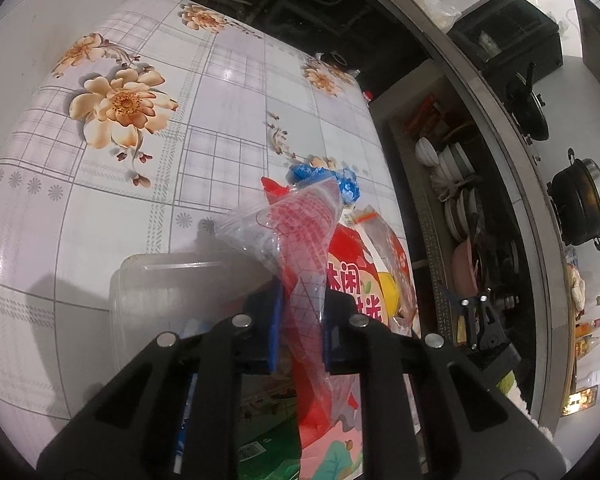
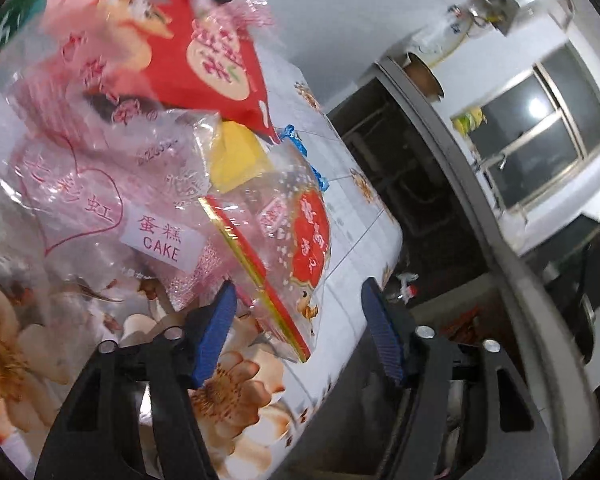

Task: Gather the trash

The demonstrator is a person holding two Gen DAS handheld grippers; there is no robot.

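The left gripper (image 1: 300,328) has its jaws clenched on a clear red-printed wrapper (image 1: 300,232), lifted above the floral tabletop (image 1: 140,160) beside a red snack bag (image 1: 356,280). The right gripper (image 2: 300,328) has its jaws released around the corner of a clear red-and-gold packet (image 2: 284,256), which lies by the tabletop's edge against the cake wrapper (image 2: 156,240).

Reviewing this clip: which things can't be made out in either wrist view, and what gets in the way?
- Left wrist: the clear box has its contents hidden by the left gripper and the held clear wrapper.
- Left wrist: the red snack bag is mostly covered by that wrapper.
- Right wrist: the yellow item sits behind crinkled plastic, identity unclear.
- Right wrist: the pile's top is blurred and cut off by the frame edge.
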